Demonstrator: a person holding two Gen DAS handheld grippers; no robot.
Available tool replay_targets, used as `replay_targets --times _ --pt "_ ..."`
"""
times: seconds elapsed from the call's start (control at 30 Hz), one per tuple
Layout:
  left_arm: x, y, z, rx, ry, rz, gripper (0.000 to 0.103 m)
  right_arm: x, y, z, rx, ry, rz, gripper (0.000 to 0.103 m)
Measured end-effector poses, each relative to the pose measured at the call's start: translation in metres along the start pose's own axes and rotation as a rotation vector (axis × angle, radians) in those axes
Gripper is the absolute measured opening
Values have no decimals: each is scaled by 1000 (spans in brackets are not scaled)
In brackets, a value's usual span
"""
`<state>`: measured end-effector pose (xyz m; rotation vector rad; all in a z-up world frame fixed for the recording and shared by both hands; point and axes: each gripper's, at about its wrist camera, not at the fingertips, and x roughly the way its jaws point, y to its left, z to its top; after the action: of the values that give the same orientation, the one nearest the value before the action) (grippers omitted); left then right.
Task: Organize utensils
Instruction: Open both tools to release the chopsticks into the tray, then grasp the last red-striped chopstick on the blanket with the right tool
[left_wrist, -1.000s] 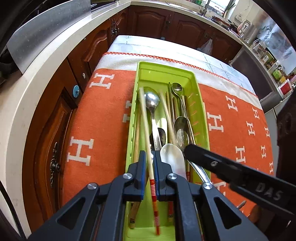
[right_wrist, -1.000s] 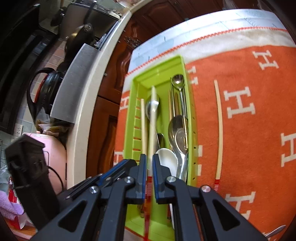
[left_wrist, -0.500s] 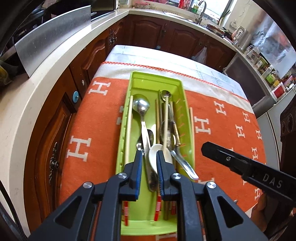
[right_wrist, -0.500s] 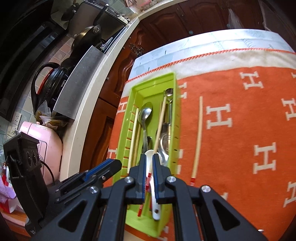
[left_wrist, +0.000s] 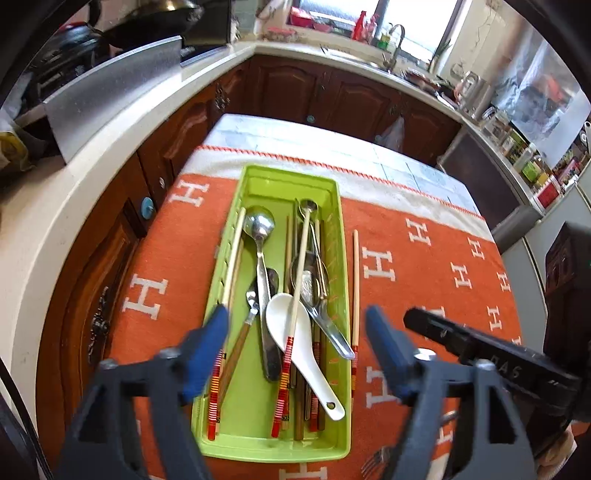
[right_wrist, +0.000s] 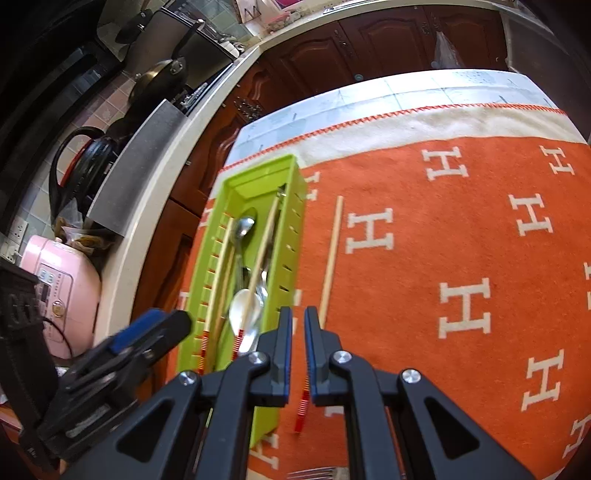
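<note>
A lime green utensil tray (left_wrist: 334, 206) (right_wrist: 295, 221) lies on an orange cloth and holds metal spoons, a white ceramic spoon (left_wrist: 306, 343) and several red-striped chopsticks. One chopstick (left_wrist: 295, 302) (right_wrist: 260, 254) lies slanted over the white spoon. Another chopstick (left_wrist: 355, 288) (right_wrist: 330, 258) lies on the cloth just right of the tray. My left gripper (left_wrist: 295, 332) is wide open and empty above the tray's near end. My right gripper (right_wrist: 298, 332) is shut and empty, above the near end of the loose chopstick.
A fork (left_wrist: 376, 461) (right_wrist: 317, 472) lies on the cloth (right_wrist: 443, 240) at the near edge. Dark wood cabinets and a pale countertop (left_wrist: 74, 184) run along the left and far sides. A pink appliance (right_wrist: 59, 280) and a kettle stand on the counter.
My left gripper has let go of its chopstick and opened wide. The right gripper dropped its chopstick into the tray and moved right, over the loose chopstick. Both pulled up and back.
</note>
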<state>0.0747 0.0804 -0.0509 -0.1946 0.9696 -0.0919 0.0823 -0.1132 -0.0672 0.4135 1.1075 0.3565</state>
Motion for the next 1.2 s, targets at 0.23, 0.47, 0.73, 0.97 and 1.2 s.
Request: replay_targets --times 0.23,0.47,0.73,0.97,1.2 --pt "4 3 -10 4 -3 32 89 19 -10 -13 -12 39 -27 7" --pt "8 19 -23 -58 9 37 91 43 -13 -18 -34 75 -35 19" --pt "10 38 -22 -126 -5 47 91 61 -3 -15 -119 72 -108 23" --pt "18 43 -23 -155 19 33 91 67 8 -14 -206 47 -162 23" --pt "19 42 -26 -161 26 33 91 67 14 -23 -278 27 -245 7"
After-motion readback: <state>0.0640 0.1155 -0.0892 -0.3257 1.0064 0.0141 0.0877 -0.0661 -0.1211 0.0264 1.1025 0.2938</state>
